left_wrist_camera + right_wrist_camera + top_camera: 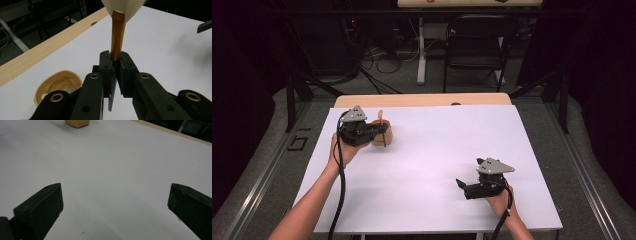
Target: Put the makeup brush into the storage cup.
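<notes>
The left gripper [113,60] pinches a brush [117,37] above the wooden bowl [58,85]. The right gripper [469,187] rests spread on the white table [437,150], well apart.

Probably lab: black curtains [607,75], cables [382,60]

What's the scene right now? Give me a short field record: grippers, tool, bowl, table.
left gripper: shut on brush
brush: gold ferrule between the pads, pale bristles fanning out beyond the jaws
bowl: wooden, on the sheet beside the left gripper
right gripper: open, nothing between the jaws, apart from the bowl
table: white sheet over a wooden top
</notes>
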`<state>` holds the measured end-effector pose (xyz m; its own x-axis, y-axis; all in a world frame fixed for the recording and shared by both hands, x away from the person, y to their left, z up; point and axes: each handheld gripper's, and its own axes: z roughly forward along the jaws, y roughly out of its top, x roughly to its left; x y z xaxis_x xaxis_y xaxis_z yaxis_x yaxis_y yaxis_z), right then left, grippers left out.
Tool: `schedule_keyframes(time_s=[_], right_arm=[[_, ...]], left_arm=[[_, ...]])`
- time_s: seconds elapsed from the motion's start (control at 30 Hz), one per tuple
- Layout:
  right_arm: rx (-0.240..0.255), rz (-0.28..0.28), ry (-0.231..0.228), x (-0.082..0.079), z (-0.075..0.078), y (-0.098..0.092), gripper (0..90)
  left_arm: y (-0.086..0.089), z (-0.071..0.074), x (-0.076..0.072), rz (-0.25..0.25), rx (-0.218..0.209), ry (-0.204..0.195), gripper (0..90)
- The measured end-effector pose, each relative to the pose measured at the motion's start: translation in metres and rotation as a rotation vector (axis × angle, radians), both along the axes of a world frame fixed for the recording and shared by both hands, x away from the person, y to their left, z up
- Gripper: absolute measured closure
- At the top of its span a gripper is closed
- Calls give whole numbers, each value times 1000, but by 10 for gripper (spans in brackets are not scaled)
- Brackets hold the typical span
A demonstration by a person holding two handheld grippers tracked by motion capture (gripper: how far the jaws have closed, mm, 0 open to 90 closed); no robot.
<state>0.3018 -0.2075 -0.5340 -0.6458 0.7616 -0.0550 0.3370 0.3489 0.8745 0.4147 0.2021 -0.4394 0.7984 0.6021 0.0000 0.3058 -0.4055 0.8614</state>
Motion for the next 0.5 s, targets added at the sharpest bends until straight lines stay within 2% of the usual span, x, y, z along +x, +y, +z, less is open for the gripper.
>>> schedule_keyframes(time_s=[0.5], right_arm=[[-3, 7, -5, 0, 0, 0, 0]], left_arm=[[1, 12, 7, 12, 1, -18, 829]])
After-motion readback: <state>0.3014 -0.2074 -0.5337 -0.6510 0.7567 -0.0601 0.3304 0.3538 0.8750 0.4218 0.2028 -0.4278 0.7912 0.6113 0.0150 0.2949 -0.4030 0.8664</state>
